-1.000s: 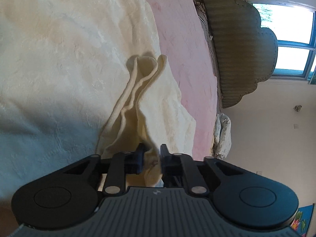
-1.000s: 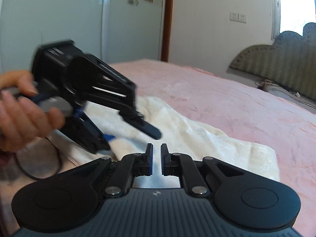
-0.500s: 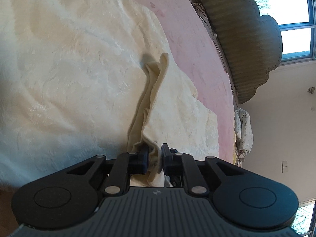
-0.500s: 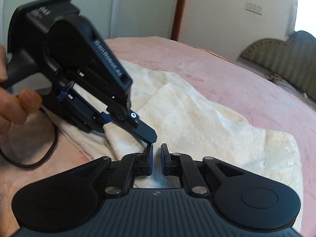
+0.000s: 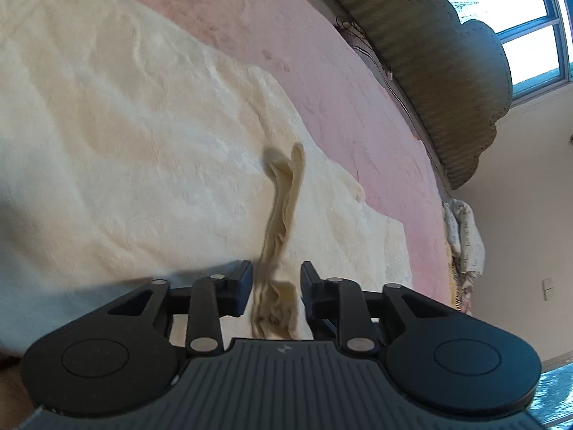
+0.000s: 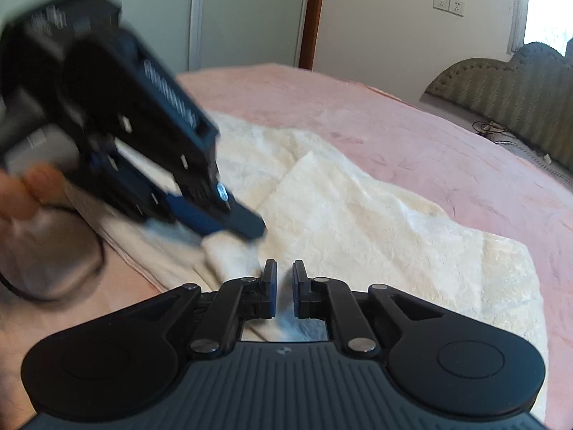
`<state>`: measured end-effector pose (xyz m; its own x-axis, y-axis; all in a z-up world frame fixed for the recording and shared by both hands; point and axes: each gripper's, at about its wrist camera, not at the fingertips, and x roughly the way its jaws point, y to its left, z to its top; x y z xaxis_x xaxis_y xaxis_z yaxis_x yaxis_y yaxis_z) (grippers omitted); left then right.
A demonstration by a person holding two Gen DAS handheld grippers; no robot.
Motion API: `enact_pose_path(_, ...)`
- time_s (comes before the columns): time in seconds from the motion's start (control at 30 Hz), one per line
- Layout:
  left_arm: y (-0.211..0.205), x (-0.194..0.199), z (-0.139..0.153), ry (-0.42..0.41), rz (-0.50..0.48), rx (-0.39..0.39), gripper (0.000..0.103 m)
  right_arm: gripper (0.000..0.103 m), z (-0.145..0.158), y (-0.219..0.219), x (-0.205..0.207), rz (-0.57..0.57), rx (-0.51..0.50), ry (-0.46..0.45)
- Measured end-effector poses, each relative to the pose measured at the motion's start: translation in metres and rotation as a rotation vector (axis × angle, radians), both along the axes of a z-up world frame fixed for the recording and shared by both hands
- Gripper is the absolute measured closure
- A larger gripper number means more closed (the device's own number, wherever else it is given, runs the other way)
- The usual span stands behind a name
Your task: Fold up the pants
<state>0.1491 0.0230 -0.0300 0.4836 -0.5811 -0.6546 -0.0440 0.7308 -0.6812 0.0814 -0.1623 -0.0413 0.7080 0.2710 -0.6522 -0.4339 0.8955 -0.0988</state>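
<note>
While the cream pants lie spread across the pink bed, we hold the left gripper low over them with its jaws spread. A narrow ridge of bunched fabric rises from the flat cloth and runs back between the two fingers; neither pad presses on it, so the ridge stands loose in the gap. Beyond the pants, the pink bed surface reaches to a green padded headboard, and a window shows behind it.

From the right wrist view, we see the right gripper just above the near edge of the pants. Its jaws stand a little apart with a narrow gap between the blue pads, and pale cloth shows in and below that gap; we cannot tell whether the pads pinch any of it. The left gripper appears here blurred, at the upper left, held by the left hand, with its fingertips over a raised fold of cloth just beside the right gripper. One folded layer of the pants lies on top of the rest, its corner pointing away from us. A black cable loops on the bed at the left.
</note>
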Motion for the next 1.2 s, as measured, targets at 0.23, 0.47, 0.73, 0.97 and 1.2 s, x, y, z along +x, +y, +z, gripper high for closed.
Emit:
enact_pose_path(0.23, -0.047, 0.034, 0.034, -0.241, -0.032, 0.384, 0.034, 0.094, 0.012, -0.008, 0.002, -0.019, 0.147, 0.021)
enact_pose_path(0.47, -0.046, 0.034, 0.027, -0.234, 0.035, 0.490, 0.034, 0.094, 0.020, -0.007, -0.006, -0.044, 0.159, -0.020)
enact_pose_path(0.73, -0.008, -0.008, 0.029, -0.240, 0.067, 0.575, 0.031, 0.094, 0.008, -0.009, 0.005, -0.062, 0.176, 0.030)
enact_pose_path(0.97, 0.018, -0.018, 0.025, -0.233, 0.131, 0.644, 0.027, 0.094, 0.005, -0.009, 0.010, -0.081, 0.181, 0.041)
enact_pose_path(1.2, 0.016, -0.024, 0.021, -0.261, 0.114, 0.701, 0.020, 0.089, -0.001, -0.013, 0.008, -0.096, 0.204, 0.026)
